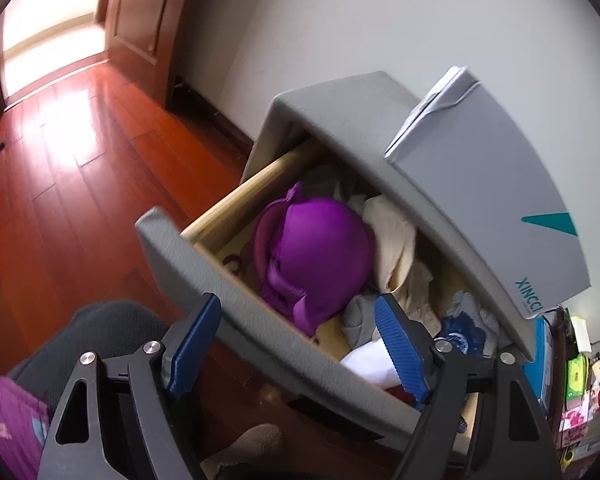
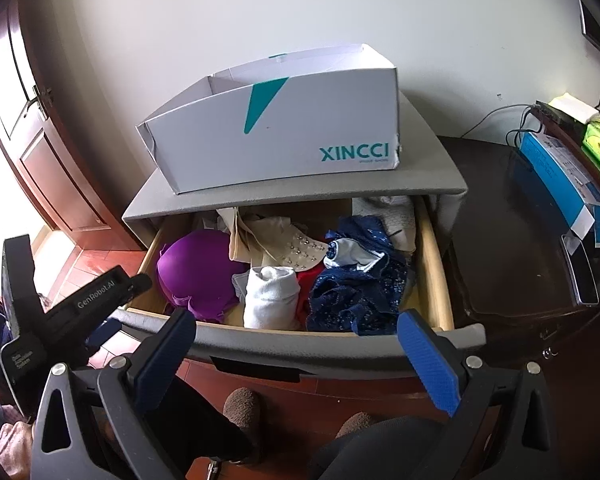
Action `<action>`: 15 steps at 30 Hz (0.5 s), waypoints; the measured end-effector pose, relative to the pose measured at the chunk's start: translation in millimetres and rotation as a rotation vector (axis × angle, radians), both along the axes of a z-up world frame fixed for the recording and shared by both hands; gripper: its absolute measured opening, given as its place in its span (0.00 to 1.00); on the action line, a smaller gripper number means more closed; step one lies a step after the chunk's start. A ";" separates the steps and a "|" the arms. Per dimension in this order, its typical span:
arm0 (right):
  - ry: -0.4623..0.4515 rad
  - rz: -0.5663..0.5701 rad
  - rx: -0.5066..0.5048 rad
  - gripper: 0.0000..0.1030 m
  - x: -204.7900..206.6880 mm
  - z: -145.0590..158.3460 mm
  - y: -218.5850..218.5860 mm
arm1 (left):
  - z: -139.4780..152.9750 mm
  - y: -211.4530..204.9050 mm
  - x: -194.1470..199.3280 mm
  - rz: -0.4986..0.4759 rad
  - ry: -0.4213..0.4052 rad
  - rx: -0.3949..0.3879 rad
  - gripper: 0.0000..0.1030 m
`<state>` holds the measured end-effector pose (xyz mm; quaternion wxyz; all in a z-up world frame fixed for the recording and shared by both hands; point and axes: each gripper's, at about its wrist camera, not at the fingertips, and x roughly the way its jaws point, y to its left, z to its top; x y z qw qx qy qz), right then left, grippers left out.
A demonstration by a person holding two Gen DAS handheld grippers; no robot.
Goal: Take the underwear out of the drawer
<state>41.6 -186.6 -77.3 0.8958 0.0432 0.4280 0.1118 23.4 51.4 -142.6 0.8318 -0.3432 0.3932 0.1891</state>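
Note:
The grey drawer (image 1: 204, 280) (image 2: 300, 340) stands pulled out, full of clothes. A purple bra (image 1: 316, 252) (image 2: 196, 272) lies at its left. A beige bra (image 2: 276, 244), a rolled white sock (image 2: 272, 296) and blue lace underwear (image 2: 356, 292) lie to its right; the blue lace also shows in the left wrist view (image 1: 464, 332). My left gripper (image 1: 300, 344) is open and straddles the drawer's front panel at the left; its body shows in the right wrist view (image 2: 96, 300). My right gripper (image 2: 296, 356) is open and empty, just in front of the drawer front.
A white XINCCI box (image 2: 276, 128) (image 1: 496, 196) sits open on the grey nightstand top (image 2: 428, 168). A dark cabinet (image 2: 512, 240) with boxes and cables stands at the right. A wooden door (image 2: 28, 128) and red wood floor (image 1: 80, 160) are at the left. Slippered feet (image 2: 240, 404) are below.

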 end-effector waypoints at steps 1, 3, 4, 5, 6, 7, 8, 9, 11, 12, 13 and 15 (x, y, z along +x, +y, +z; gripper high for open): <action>-0.003 -0.004 0.002 1.00 -1.1 0.6 -2.5 | -1.4 -0.2 -4.3 0.018 -0.016 -0.022 0.74; -0.006 -0.013 0.007 1.00 -4.1 1.6 -8.3 | 1.8 -1.9 -1.3 0.016 -0.022 0.020 0.74; -0.007 -0.016 0.011 1.00 -5.1 1.7 -10.4 | 2.9 0.2 0.0 0.015 -0.018 0.049 0.74; -0.009 -0.020 0.015 1.00 -6.5 1.9 -12.9 | 0.6 6.2 -2.3 0.041 -0.012 0.048 0.74; -0.010 -0.025 0.017 1.00 -7.8 1.2 -15.4 | -4.4 10.5 -3.7 0.065 -0.004 0.040 0.74; -0.008 -0.029 0.019 1.00 -8.1 0.4 -17.2 | -9.9 13.2 -2.9 0.069 0.015 0.037 0.75; -0.005 -0.031 0.022 1.00 -8.6 -0.8 -18.8 | -17.4 15.3 0.1 0.061 0.053 0.054 0.75; -0.002 -0.035 0.028 1.00 -9.3 -2.0 -20.5 | -25.6 18.3 0.8 0.069 0.086 0.053 0.75; 0.002 -0.036 0.025 1.00 -10.0 -3.4 -21.6 | -37.7 20.2 -2.4 0.092 0.100 0.026 0.80; 0.003 -0.036 0.019 1.00 -10.9 -4.0 -21.9 | -40.0 19.6 -4.2 0.101 0.087 0.035 0.82; 0.002 -0.035 0.017 1.00 -11.7 -4.3 -22.3 | -40.4 19.7 -3.9 0.099 0.086 0.041 0.83; 0.004 -0.038 0.016 1.00 -12.4 -6.1 -23.8 | -44.1 23.4 -2.0 0.096 0.094 0.026 0.86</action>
